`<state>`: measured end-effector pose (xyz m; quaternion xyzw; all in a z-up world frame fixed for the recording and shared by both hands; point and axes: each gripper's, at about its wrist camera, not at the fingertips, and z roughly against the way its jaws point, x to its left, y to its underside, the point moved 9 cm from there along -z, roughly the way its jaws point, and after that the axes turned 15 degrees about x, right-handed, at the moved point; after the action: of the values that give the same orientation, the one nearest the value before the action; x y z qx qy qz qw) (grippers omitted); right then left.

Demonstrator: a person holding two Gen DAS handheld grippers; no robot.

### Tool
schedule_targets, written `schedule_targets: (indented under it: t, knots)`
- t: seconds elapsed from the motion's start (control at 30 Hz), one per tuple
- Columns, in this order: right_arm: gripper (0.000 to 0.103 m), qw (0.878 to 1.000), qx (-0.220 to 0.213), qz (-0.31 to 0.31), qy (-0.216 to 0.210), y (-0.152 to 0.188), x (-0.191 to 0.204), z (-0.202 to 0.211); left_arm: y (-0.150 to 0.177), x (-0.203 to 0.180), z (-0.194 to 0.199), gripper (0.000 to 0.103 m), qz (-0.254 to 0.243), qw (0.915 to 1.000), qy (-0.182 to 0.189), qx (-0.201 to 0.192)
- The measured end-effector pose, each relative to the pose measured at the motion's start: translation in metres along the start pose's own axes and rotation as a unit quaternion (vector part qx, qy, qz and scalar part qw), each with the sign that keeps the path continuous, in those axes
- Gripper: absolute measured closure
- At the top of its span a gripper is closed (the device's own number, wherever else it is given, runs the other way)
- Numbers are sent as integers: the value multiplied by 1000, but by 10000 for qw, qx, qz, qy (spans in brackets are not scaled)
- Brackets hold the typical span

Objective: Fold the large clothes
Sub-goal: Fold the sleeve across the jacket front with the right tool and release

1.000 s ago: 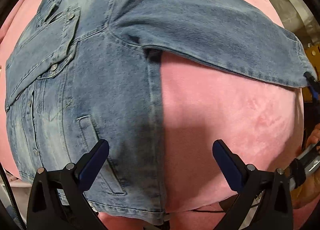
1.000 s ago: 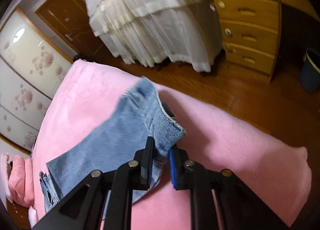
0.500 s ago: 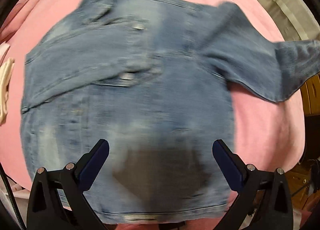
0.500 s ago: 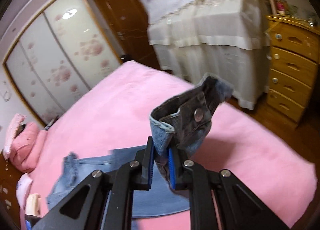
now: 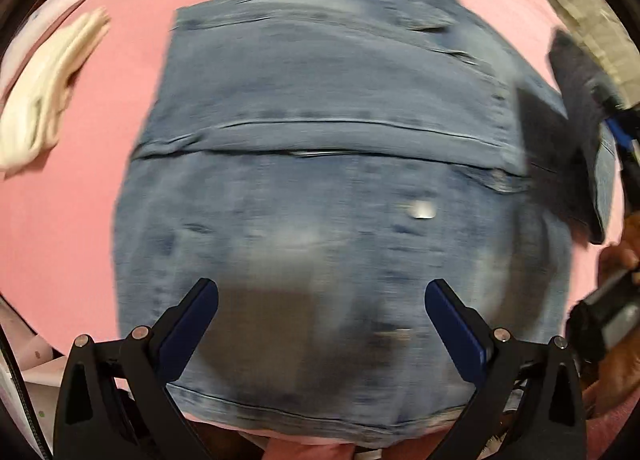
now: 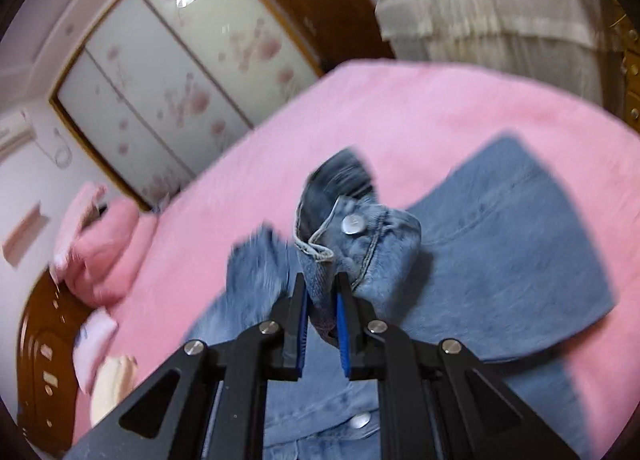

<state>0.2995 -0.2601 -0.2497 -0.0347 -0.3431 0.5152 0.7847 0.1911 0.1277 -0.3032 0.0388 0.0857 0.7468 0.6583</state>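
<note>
The right gripper (image 6: 321, 300) is clamping the denim jacket's (image 5: 340, 196) cuff (image 6: 352, 236); the left gripper (image 5: 320, 324) is hovering open. Lay the sleeve flat toward nine o'clock.

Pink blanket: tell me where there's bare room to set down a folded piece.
Bare pink blanket lies beyond the denim jacket, toward the wardrobe. Crowded near the pink pillows and white folded cloth; right gripper holds the cuff over the middle.

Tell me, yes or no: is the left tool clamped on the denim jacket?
No. The left tool hangs wide open above the denim jacket, with nothing between its pads.
</note>
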Motion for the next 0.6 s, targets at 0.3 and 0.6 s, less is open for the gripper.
schedule_targets:
  t: [0.3,0.6]
  knots:
    - [39,9827,1780,402,331,64,11,-76,-1,46,-11,1,122,9999,78,18]
    - [30,9844,1568,629,491,72,-1,-42,-30,3,-7,1,-347,9984,413,-195]
